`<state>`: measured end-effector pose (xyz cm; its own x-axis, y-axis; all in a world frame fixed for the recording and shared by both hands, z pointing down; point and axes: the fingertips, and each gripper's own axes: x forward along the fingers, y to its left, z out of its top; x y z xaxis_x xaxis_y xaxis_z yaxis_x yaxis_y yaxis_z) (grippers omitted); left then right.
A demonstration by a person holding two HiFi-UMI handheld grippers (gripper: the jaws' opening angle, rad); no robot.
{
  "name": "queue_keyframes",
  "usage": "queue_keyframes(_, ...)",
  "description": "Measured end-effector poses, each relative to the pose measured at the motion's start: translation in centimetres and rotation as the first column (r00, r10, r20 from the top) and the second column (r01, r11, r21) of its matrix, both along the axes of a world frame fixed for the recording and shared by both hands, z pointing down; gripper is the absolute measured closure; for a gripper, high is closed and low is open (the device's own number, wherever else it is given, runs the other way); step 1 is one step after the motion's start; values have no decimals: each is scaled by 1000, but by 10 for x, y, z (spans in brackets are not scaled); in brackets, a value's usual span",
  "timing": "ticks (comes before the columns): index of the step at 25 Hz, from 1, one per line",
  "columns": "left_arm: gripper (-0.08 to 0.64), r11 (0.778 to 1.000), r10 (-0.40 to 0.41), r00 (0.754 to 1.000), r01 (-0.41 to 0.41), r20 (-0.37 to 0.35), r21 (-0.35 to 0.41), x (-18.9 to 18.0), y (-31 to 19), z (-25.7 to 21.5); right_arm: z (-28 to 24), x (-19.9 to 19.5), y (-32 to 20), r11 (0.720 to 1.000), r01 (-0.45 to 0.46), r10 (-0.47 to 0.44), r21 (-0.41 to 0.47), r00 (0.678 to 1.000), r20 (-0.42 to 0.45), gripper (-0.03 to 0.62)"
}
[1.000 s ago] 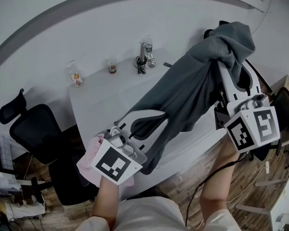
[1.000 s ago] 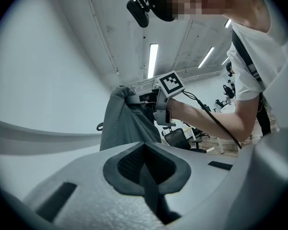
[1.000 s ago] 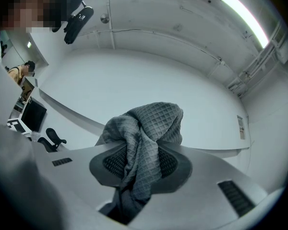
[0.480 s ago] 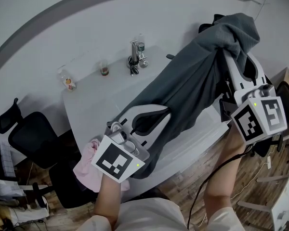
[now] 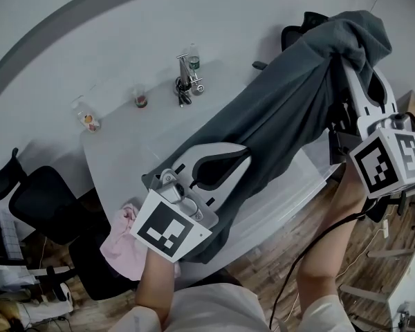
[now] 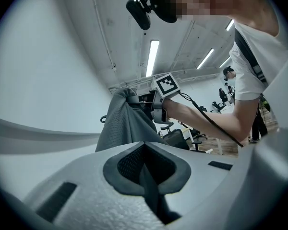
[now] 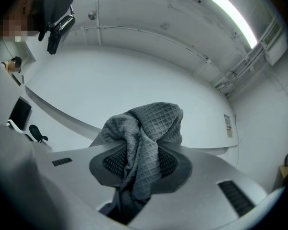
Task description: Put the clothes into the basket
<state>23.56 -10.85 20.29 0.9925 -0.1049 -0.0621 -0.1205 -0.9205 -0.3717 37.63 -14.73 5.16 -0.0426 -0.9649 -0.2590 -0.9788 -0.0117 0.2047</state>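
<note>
Grey waffle-knit garment (image 5: 283,116) spans the air between both grippers, and we find it clear of any container. In the head view it crosses over the right side of the white table (image 5: 124,151).

The left gripper (image 5: 243,159) has its jaws closed on the garment's lower end; its own view shows a thin fold of the cloth (image 6: 125,123) pinched between the pads. The right gripper (image 5: 342,64) is raised beyond the table's right edge and clamps the upper end. In its own view a thick bunch of the fabric (image 7: 144,143) is pressed between the jaws and spills over them.

We note a pink cloth (image 5: 128,244) at the table's near left corner. A small glass (image 5: 140,99) and a clear bottle (image 5: 83,116) stand along the far edge. An office chair (image 5: 34,192) stands beside the left edge.
</note>
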Motion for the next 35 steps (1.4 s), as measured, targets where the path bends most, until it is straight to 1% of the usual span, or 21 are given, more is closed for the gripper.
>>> queue_keyframes(6,560,1000,26,1000,-26,-4,-7,23,-5,1,-11,30,-2,999,-29,29,24,1000,-8,488)
queue_keyframes(11,560,999,50,999,-51,-19,-19,47,-13,1,-13,56,-11,999,-51,51,17,999,-12,488)
queue_keyframes(16,560,997,66,998,-66,-22,-35,76,-33,2,-19,78,-26,997,-76,77,3,997,-28,488)
queue_keyframes(21,560,993,57,998,-59,-19,-99,102,-55,12,-15,99,-37,994,-109,109,-1,994,-21,488)
queue_keyframes(23,560,993,58,998,-58,1,-105,114,-62,22,-9,106,-39,992,-127,127,-10,992,-18,488)
queue_keyframes(26,560,996,74,996,-70,54,-59,130,-68,43,7,113,-41,989,-140,139,-44,990,-20,488)
queue_keyframes(27,560,995,79,994,-74,71,-61,134,-68,51,15,115,-41,988,-142,141,-57,990,-21,488)
queue_keyframes(31,560,991,87,988,-72,129,-114,140,-67,89,53,114,-42,983,-140,136,-119,990,-40,488)
queue_keyframes(35,560,983,95,978,-63,186,-170,133,-62,124,109,106,-44,966,-110,91,-234,992,-90,486)
